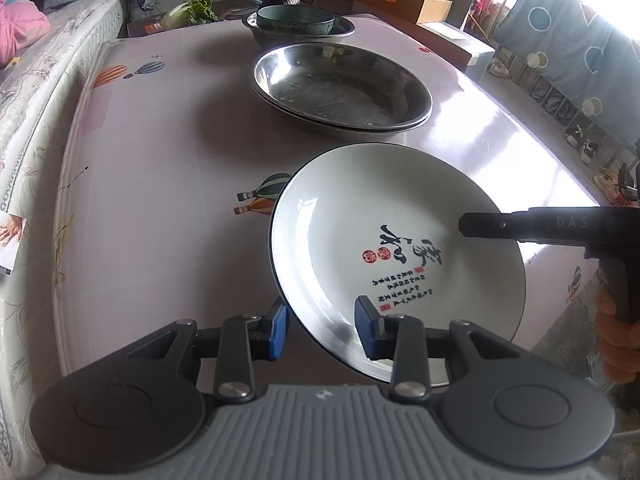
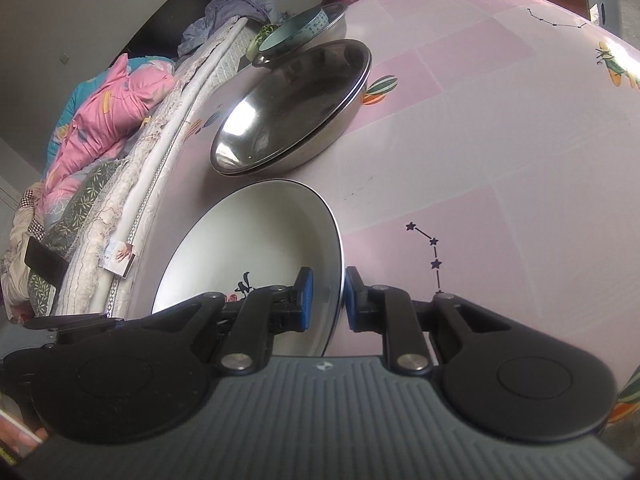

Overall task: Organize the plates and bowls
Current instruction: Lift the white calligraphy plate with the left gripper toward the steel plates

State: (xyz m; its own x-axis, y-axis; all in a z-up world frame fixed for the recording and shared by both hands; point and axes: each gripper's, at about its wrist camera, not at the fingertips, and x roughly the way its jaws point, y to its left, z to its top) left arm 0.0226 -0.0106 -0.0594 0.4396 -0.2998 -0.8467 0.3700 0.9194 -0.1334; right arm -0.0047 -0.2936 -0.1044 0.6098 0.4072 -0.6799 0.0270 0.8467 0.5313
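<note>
A white plate [image 1: 396,256] with a dark rim and black calligraphy is held tilted above the pink table [image 1: 160,200]. My left gripper [image 1: 322,330] straddles its near rim with blue pads apart, not pressing it. My right gripper [image 2: 326,296] is shut on the plate's [image 2: 256,248] opposite rim; its black finger [image 1: 520,226] reaches in from the right in the left wrist view. Beyond, two stacked steel plates [image 1: 342,88] sit on the table, and a teal bowl [image 1: 295,20] sits in a steel basin [image 1: 344,28].
A mattress edge with bedding [image 1: 24,100] runs along the table's left side. Cardboard boxes [image 1: 400,0] and greens [image 1: 196,10] lie behind the table. A rack with shoes [image 1: 580,120] stands to the right.
</note>
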